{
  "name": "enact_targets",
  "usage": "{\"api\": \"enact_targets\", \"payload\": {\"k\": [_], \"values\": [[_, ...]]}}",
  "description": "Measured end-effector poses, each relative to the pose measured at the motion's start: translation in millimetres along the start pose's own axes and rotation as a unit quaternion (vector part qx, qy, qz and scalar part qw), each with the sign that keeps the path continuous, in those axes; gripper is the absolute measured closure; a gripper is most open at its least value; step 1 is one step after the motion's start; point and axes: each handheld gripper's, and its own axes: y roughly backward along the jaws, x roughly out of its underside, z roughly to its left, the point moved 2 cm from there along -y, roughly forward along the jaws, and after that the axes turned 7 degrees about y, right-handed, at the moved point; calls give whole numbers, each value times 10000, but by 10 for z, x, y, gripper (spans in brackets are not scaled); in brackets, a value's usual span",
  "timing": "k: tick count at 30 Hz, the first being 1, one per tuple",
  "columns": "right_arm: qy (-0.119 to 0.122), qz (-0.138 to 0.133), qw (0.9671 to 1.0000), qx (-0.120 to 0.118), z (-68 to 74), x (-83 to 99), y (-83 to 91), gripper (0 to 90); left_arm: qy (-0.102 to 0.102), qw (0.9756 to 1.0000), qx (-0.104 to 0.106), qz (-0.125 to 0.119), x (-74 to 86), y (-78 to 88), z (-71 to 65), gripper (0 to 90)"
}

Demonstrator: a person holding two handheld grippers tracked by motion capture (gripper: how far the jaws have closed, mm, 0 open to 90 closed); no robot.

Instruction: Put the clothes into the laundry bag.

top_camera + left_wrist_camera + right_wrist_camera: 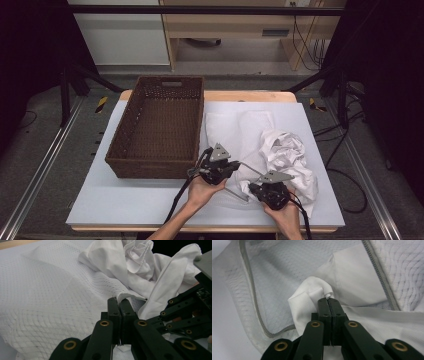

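High view: both claws grip the white garment (280,155) at its near edge on the counter (150,200), beside the basket (127,145). Left claw (120,301) and right claw (328,300) clamp fabric. Step: spreading it; next, probably pull apart evenly.

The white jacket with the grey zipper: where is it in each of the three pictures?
High view: the white jacket lies right of the brown basket, in front of both hands.
Left gripper view: it spreads across the frame, its edge pinched in that tool.
Right gripper view: it covers the background.
Shared landmark: the crumpled smooth white fabric.
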Motion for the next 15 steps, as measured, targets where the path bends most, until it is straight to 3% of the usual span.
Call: {"api": "enact_targets", "payload": {"k": [2,4,5,7,10,11,15], "values": [[-67,-73,9998,142,-23,-62,32,900,-5,10000,38,10,8,11,-13,888],[-138,-374,9991,138,-21,-172,54,900,0,10000,47,-1,7,19,-21,888],[-138,-374,9991,138,-21,-172,54,900,17,10000,82,-14,6,32,-25,888],[-66,-525,9982,284,16,-349,-25,900,23,9999,98,-77,-3,87,-39,888],[-113,-436,9979,458,16,-391,-156,900,-10,9999,65,-128,-2,126,-41,888],[-174,-271,9983,492,-2,-365,-278,894,-33,9999,42,-130,5,141,-35,887],[-216,-243,9986,424,1,-322,-312,826,36,9999,63,-129,63,162,10,887]]}}
